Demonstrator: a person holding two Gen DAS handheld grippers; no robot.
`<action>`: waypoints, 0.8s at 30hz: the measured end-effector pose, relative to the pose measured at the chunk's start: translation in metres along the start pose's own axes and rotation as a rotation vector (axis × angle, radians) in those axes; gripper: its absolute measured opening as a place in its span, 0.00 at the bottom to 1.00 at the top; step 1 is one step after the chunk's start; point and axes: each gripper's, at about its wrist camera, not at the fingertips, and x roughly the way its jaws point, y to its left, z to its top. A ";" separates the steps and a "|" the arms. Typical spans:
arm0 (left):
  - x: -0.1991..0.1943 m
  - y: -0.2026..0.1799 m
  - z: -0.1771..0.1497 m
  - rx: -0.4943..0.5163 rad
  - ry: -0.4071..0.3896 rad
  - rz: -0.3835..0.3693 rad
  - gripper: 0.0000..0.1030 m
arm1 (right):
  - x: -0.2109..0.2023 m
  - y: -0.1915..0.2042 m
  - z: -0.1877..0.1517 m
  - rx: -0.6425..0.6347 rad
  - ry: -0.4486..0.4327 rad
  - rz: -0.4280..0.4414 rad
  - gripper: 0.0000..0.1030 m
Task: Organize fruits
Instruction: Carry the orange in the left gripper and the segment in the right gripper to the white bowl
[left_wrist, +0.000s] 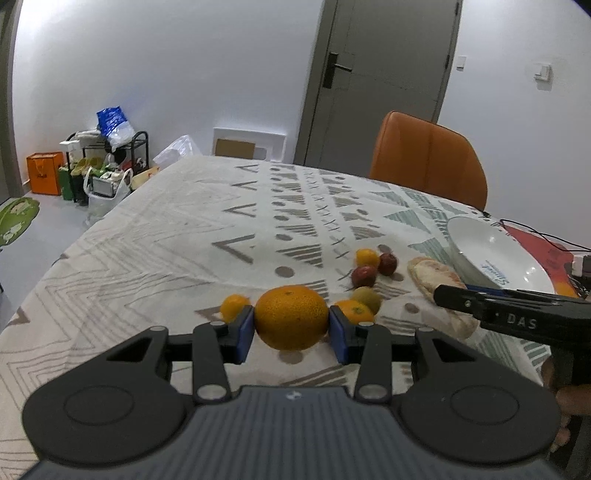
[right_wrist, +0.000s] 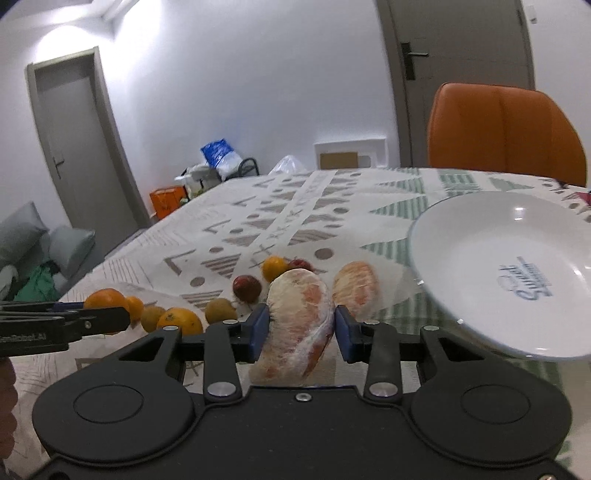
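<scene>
Left gripper (left_wrist: 291, 329) clamps the large orange (left_wrist: 291, 317); smaller fruits, perhaps plums (left_wrist: 375, 270), lie beyond.

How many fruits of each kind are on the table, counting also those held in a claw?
orange: 4
kiwi: 2
small red fruit: 2
wrapped pomelo piece: 2
Total: 10
</scene>
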 end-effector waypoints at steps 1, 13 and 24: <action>0.000 -0.003 0.001 0.004 -0.002 -0.004 0.40 | -0.004 -0.003 0.001 0.007 -0.007 0.001 0.35; 0.012 -0.046 0.011 0.071 -0.010 -0.050 0.40 | -0.043 -0.041 0.002 0.071 -0.083 -0.037 0.35; 0.032 -0.086 0.015 0.112 -0.001 -0.106 0.40 | -0.063 -0.084 -0.005 0.128 -0.116 -0.119 0.35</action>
